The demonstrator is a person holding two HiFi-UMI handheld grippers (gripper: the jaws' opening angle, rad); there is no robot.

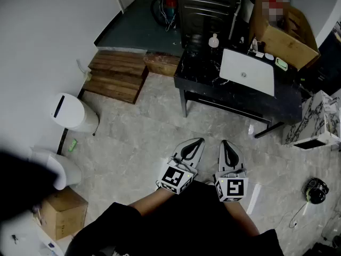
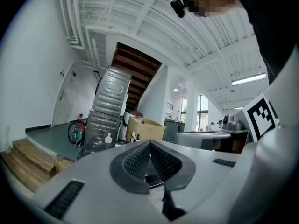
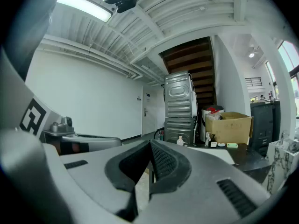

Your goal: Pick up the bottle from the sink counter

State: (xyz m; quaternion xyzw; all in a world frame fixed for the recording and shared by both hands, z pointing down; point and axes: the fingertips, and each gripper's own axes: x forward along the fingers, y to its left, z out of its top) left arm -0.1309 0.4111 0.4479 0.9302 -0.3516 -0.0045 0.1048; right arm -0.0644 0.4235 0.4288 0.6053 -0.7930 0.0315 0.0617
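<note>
Workshop-like hall: stacked metal machines (image 1: pixel 205 7), cardboard box (image 1: pixel 285 36), sink counter (image 1: pixel 240 97), ribbed ceiling (image 3: pixel 187 13).

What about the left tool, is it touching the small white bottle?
Apart. The head view shows grey floor between the left tool and the small white bottle on the black stone counter.

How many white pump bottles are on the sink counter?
1. The white pump bottle stands at the far left of the sink counter, left of the basin. Small items beside the cardboard box are too small to identify, so more may hide there.
</note>
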